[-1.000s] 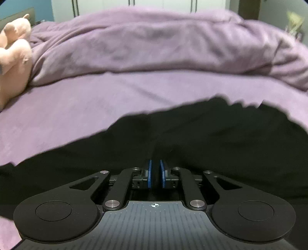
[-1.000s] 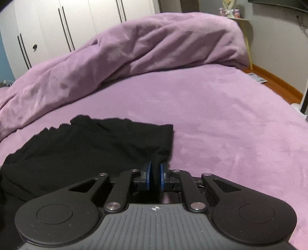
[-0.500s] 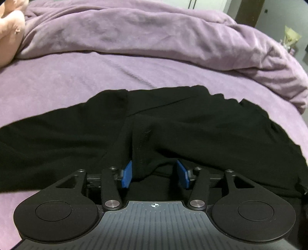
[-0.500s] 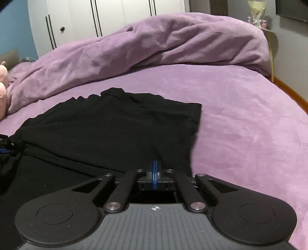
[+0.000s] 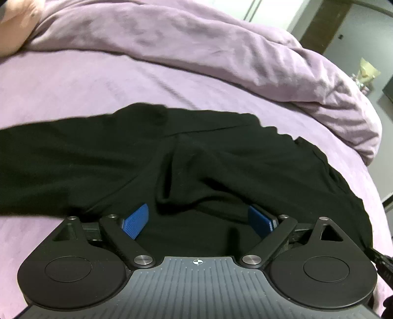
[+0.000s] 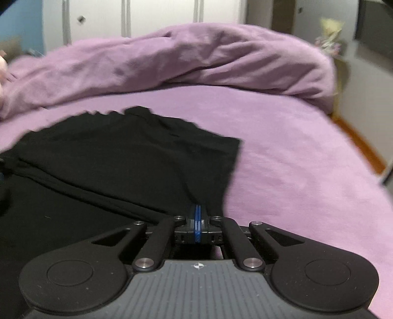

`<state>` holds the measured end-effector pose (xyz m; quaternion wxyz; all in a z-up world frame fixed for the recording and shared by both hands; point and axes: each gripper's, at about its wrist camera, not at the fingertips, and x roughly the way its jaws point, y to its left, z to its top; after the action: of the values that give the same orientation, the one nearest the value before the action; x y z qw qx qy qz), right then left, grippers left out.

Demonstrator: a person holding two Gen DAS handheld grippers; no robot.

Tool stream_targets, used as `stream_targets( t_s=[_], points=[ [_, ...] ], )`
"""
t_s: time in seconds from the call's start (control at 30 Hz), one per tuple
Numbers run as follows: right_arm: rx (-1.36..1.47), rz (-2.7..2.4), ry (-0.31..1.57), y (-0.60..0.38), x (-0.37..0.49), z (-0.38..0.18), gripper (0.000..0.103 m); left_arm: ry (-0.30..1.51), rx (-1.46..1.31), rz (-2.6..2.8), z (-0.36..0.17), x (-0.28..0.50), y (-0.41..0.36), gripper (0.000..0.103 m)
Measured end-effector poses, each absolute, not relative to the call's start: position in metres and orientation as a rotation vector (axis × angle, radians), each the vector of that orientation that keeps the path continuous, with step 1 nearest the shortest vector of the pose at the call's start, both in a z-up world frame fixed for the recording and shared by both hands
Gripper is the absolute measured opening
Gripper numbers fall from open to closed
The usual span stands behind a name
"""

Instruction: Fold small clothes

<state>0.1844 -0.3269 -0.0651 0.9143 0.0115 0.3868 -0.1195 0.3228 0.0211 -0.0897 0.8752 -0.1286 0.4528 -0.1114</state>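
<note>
Counted one black garment (image 5: 196, 166) spread on one bed (image 5: 73, 86). Counted one bunched purple duvet (image 5: 196, 44) along the far side. Saw two grippers, a left gripper (image 5: 197, 219) and a right gripper (image 6: 198, 217), each with two blue-padded fingers (image 5: 135, 220). Glimpsed one pale stuffed toy (image 5: 14, 29).

- The garment (image 5: 196, 159) lies spread on the bed (image 5: 73, 86), right before my left gripper (image 5: 199, 220) and my right gripper (image 6: 198, 216).
- Behind it, a bunched duvet (image 6: 196, 56) runs across the bed.
- My right gripper sits at the garment's right edge.
- Wardrobe doors (image 6: 159, 14) stand behind the duvet.
</note>
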Motion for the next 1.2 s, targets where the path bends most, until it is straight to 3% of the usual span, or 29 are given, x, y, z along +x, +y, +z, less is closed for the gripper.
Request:
stream_targets(
  t_s=[0.23, 0.5, 0.63, 0.73, 0.87, 1.13, 1.2],
  points=[
    [0.285, -0.127, 0.794, -0.311, 0.145, -0.049, 0.018, 0.914, -0.416, -0.168, -0.085, 0.287, 0.089, 0.092],
    [0.471, -0.022, 0.844, -0.284, 0.123, -0.057, 0.022, 0.807, -0.681, 0.057, -0.079, 0.235, 0.213, 0.092],
    [0.508, -0.004, 0.831, -0.278, 0.123, -0.052, 0.033, 0.709, -0.756, 0.256, -0.077, 0.224, 0.283, 0.09],
    [0.498, -0.008, 0.819, -0.273, 0.126, -0.047, 0.033, 0.631, -0.896, 0.396, -0.088, 0.218, 0.337, 0.072],
    [0.497, -0.014, 0.833, -0.265, 0.13, -0.047, 0.034, 0.588, -1.108, 0.442, -0.115, 0.219, 0.386, 0.035],
    [0.498, -0.013, 0.853, -0.247, 0.138, -0.048, 0.034, 0.516, -1.23, 0.435, -0.135, 0.23, 0.42, 0.009],
    [0.51, -0.011, 0.85, -0.245, 0.138, -0.048, 0.034, 0.523, -1.168, 0.432, -0.129, 0.233, 0.42, 0.008]
  ],
)
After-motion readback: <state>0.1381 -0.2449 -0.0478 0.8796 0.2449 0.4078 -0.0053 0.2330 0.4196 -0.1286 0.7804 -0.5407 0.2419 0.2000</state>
